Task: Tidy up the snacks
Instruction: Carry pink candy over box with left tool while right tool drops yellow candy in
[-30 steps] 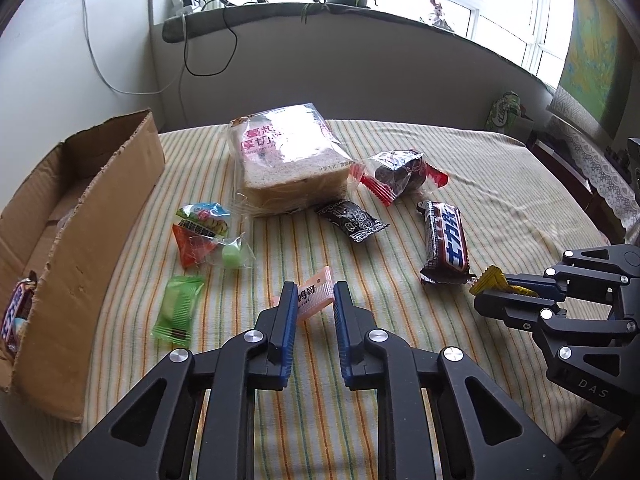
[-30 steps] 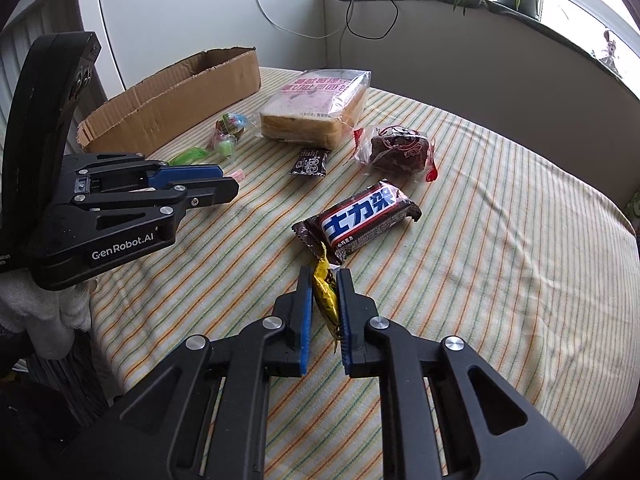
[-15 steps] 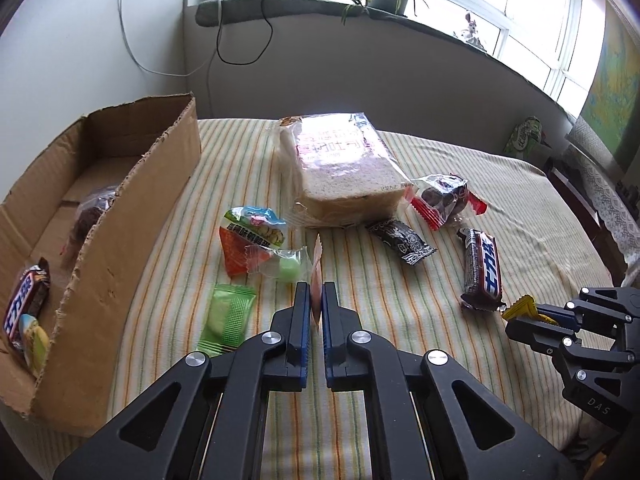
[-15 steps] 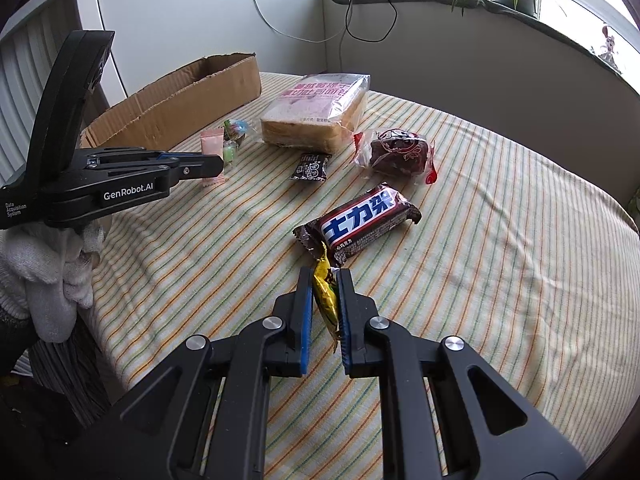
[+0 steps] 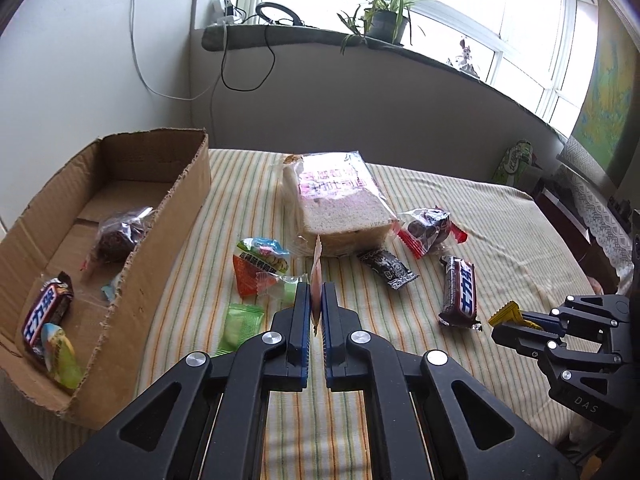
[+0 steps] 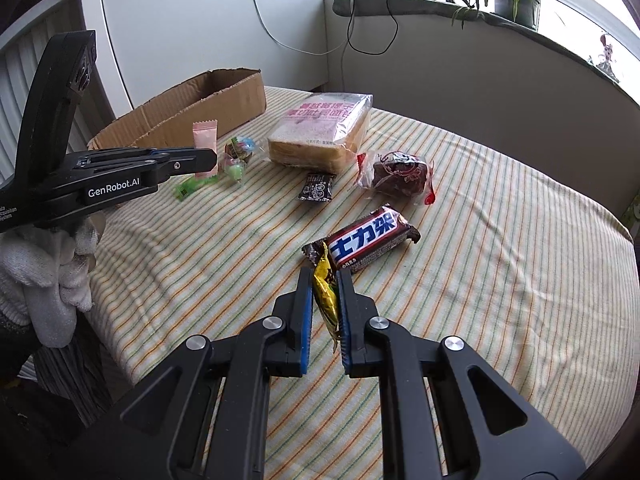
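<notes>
The left gripper is pinching a thin pink sachet edge-on between its 2 blue-lined jaws, holding it upright above the striped tablecloth; in the right wrist view the same sachet is standing tall above the jaws. The right gripper is clamping a yellow wrapped sweet between its jaws, lifted clear of the cloth, just near of a dark chocolate bar that is lying flat.

Just beyond the left gripper's jaws a small green sweet in clear wrap is lying beside an orange and teal snack packet, and a green sachet is resting on the cloth to the near left. Farther off, a bagged loaf of sliced bread is sitting near the middle of the table, with a small black packet near of it and a red-ended bag holding a dark cake to its right.

At the left, an open cardboard box is holding a clear bag with a dark cake, another chocolate bar and a pale green packet. A white-gloved hand is gripping the left gripper's handle.
</notes>
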Demonstrator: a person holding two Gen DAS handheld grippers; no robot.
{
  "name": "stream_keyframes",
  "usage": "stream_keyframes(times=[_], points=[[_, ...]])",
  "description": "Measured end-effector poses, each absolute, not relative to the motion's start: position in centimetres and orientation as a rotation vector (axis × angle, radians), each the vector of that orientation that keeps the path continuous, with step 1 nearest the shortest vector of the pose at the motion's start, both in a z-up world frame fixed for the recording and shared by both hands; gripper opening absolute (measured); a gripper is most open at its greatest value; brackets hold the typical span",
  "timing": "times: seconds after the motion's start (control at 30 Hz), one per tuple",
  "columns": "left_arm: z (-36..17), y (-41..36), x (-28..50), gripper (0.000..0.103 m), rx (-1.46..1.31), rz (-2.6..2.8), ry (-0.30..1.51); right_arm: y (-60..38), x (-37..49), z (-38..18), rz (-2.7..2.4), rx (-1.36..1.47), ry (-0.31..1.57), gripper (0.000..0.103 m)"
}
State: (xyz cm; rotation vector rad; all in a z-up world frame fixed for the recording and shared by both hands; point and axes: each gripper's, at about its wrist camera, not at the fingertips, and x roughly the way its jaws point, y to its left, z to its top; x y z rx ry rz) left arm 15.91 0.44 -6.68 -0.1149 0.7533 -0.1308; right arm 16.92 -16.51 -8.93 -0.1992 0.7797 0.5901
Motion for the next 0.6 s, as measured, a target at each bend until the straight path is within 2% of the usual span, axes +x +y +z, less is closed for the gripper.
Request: stream_keyframes(times=[0.6], points=[[-3.2, 6.5, 13.3, 0.004, -0.184, -0.061, 0.652, -12.2, 17.2, -3.5, 0.630, -0.246, 0.688, 0.011]])
